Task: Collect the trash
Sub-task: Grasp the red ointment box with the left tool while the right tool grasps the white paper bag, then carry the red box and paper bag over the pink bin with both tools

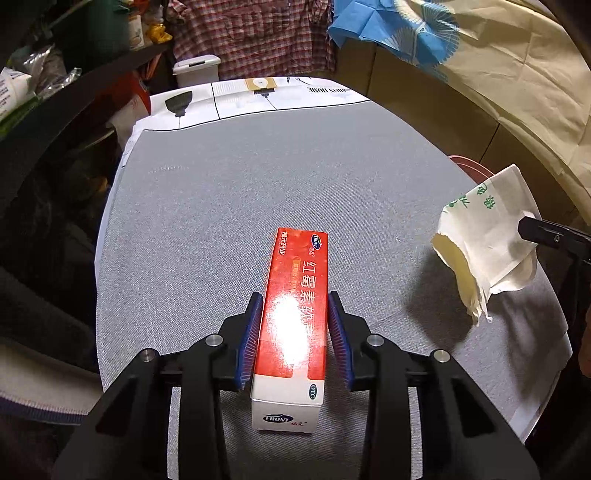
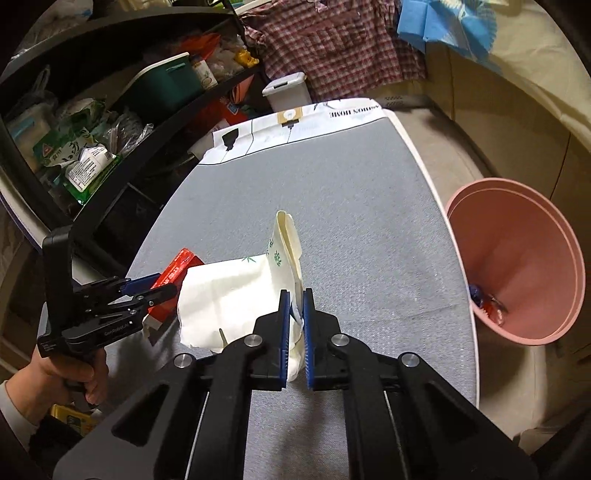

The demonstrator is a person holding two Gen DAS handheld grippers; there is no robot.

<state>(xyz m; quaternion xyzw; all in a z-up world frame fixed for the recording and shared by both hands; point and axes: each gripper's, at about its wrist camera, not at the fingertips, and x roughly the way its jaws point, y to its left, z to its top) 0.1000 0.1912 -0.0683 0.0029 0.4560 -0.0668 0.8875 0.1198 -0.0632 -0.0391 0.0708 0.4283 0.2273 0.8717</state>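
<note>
Cardboard dominates the left wrist view: a long red-and-white ointment box with Chinese lettering (image 1: 293, 325) lies lengthwise on the grey woven surface (image 1: 258, 177), and the left hand-held gripper (image 1: 295, 306) brackets it, its blue ribbed pads (image 1: 251, 339) set against the two long sides and clamped on it; to the right, a crumpled white paper bag with green print (image 1: 484, 251) hangs above the surface, pinched at its far edge by a black fingertip of the right hand-held gripper (image 1: 535, 230); a white lidded bin (image 1: 197, 70) stands beyond the far end, before a red plaid cloth (image 1: 255, 33).

Right wrist view: the right hand-held gripper (image 2: 295, 306) has its blue pads (image 2: 283, 332) drawn nearly together on a thin fold of the paper bag (image 2: 236, 295), which billows leftward; the left hand-held gripper (image 2: 155, 291) sits at the left, gripped by a bare hand (image 2: 70, 373), with the red box (image 2: 173, 284) between its fingers and partly hidden behind the bag; a pink plastic bucket (image 2: 517, 266) stands off the right edge of the surface (image 2: 351, 206), some small items lying at its bottom; cluttered black shelving (image 2: 110, 110) fills the upper left.
</note>
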